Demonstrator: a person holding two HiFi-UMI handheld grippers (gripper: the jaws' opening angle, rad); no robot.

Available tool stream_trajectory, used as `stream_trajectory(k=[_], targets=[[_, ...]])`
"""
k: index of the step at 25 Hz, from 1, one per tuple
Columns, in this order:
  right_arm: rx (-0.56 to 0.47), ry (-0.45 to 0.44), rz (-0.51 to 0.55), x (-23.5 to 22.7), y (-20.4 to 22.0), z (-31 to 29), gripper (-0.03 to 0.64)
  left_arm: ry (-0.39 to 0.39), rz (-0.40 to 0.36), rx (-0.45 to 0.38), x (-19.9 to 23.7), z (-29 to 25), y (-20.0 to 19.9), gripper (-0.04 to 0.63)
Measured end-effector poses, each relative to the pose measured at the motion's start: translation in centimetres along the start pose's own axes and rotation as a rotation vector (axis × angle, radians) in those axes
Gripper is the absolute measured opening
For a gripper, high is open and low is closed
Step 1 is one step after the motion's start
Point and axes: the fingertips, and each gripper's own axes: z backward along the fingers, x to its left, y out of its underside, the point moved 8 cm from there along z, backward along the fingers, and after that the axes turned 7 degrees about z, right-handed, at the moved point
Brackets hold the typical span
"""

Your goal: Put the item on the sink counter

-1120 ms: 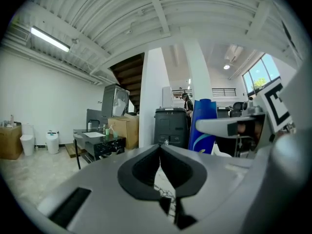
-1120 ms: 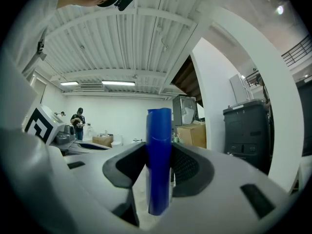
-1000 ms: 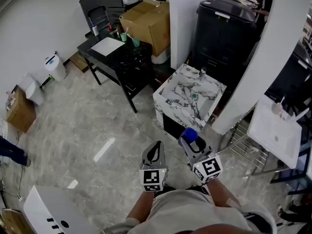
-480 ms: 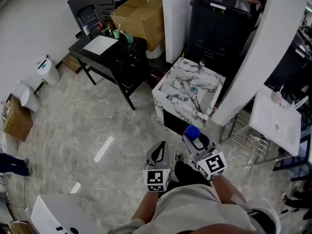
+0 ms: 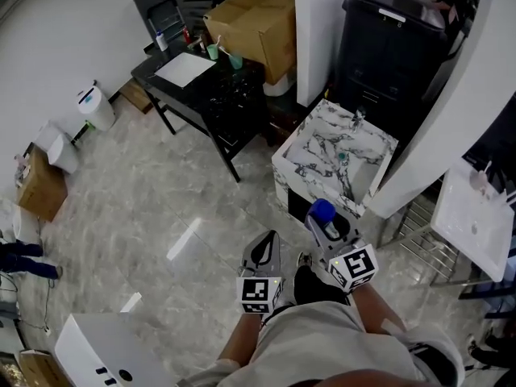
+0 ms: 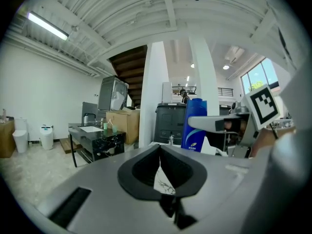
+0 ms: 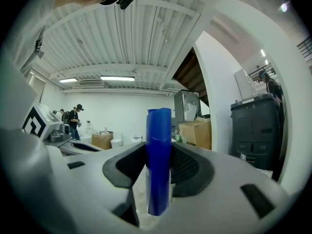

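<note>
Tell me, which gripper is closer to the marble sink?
The right. The right gripper, holding the blue bottle, is just short of the marble sink's near edge. The left gripper, shut and empty, is farther back and off to the left.

A warehouse-like hall is indicated by the ribbed white ceiling (image 7: pixel 122 43), brown cardboard box (image 5: pixel 256 22) and freestanding marble-patterned sink unit (image 5: pixel 302 156).

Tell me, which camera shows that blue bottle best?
The right gripper view: the blue bottle stands large and centred, upright, clamped between the jaws. The left gripper view shows it smaller, from the side, its labelled face partly crossed by a jaw. The head view shows little beyond its cap, from above.
</note>
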Motion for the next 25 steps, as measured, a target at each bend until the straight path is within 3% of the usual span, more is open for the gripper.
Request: stream_trajectory(k=[14,25], targets=[[-0.017,-0.013,-0.022,-12.3,1.5,-10.6,0.153,0.075,-0.06,0.103,2.2,-16.1,-3.9,0.011],[0.032,0.038,-0.071,-18.2,4.5,-12.6,0.153,0.193,-0.089,0.183,1.8,-24.9,-3.8,0.011]])
